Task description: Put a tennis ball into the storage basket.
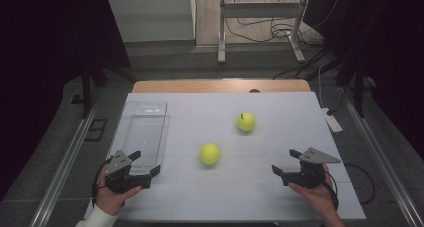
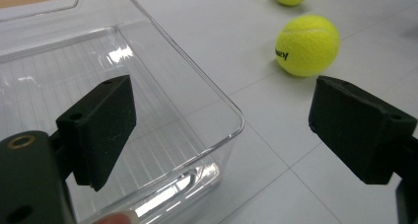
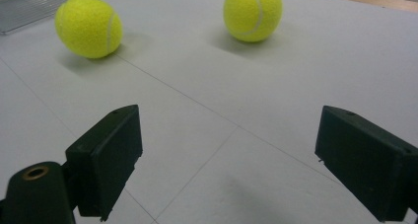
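On the white table (image 1: 280, 197), two tennis balls (image 1: 210, 154) (image 1: 246, 121) lie apart, mid-surface. Left gripper (image 1: 145, 163) hovers at the near corner of the clear tray (image 1: 145, 132), apparently just above it, jaws spread and empty. Right gripper (image 1: 285, 161) sits opposite, jaws likewise spread, holding nothing.

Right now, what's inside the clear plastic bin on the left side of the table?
Nothing shows inside the clear bin: its ribbed floor is bare in the left gripper view. The left gripper covers part of its near end. Both tennis balls lie outside it on the table.
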